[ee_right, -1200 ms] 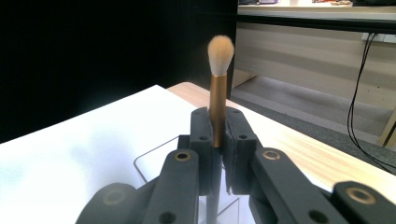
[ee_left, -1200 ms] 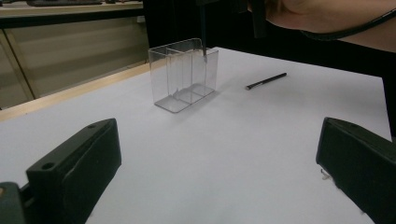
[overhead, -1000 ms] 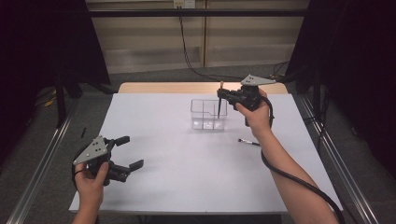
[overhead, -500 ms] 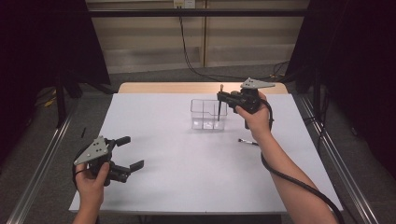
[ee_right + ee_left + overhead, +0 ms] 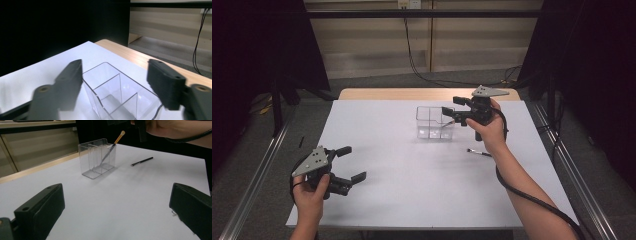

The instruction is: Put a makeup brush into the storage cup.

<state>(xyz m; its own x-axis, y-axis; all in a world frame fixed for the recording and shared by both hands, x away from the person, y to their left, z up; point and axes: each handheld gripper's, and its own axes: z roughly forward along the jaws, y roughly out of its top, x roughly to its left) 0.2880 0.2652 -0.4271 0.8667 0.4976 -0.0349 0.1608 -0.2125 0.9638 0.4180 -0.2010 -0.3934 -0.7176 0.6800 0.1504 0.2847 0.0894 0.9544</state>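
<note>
Left gripper (image 5: pixel 347 165) hovered over near-left of white table (image 5: pixel 412 190), jaws wide, holding nothing. Black makeup brush (image 5: pixel 479 152) lay flat on table right of centre, near right hand. Farther off, clear three-compartment organizer (image 5: pixel 434 122) stood upright; tan-tipped brush (image 5: pixel 111 147) leaned inside it. Right gripper (image 5: pixel 451 107) hung just above organizer's right end, jaws wide, empty.

Clear organiser (image 5: pixel 435 122) stands on table (image 5: pixel 412 195), toward the far edge, right of centre. One brush (image 5: pixel 111 148) leans inside its end compartment. Second brush (image 5: pixel 479 152) lies flat on the table, right of the organiser and nearer the person.
</note>
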